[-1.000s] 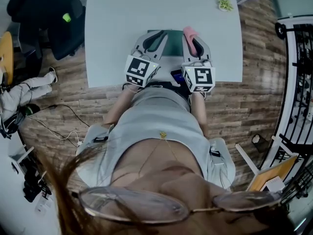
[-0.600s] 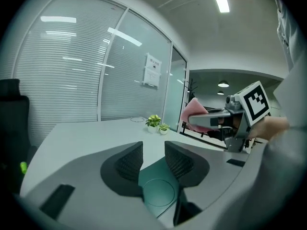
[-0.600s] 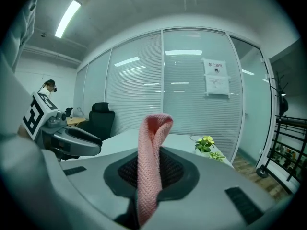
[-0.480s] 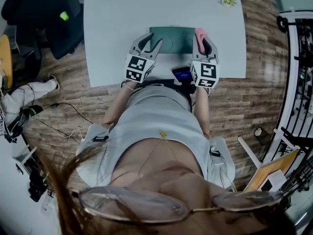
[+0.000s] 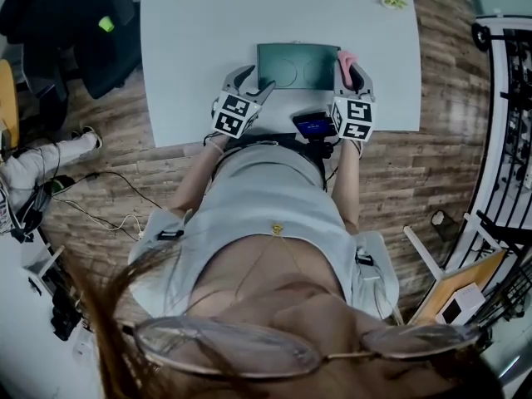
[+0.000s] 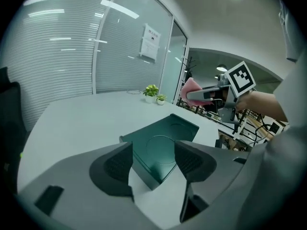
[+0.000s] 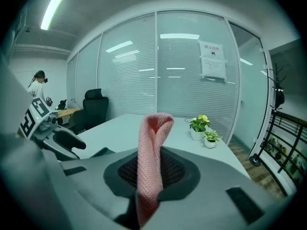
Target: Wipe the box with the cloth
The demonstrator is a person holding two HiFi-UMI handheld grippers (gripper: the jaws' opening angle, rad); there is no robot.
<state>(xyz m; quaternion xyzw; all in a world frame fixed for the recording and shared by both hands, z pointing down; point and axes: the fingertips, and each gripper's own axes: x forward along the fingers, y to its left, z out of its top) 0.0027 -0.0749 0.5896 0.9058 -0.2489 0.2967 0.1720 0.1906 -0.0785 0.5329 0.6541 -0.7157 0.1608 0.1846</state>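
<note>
Presently the right gripper (image 5: 350, 69), at the right end of the box (image 5: 298, 66) on the table (image 5: 208, 23), clamps the cloth (image 5: 344, 59) ready to wipe, while the left gripper (image 5: 252, 83), jaws just opened wide and empty, faces its near-left corner, probably to steady it.

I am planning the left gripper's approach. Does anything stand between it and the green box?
Nothing visible does. The left gripper has just been opening its fingers, and the near corner of the box shows in the gap between them, with bare table around it. The cloth sits aside in the right gripper.
</note>
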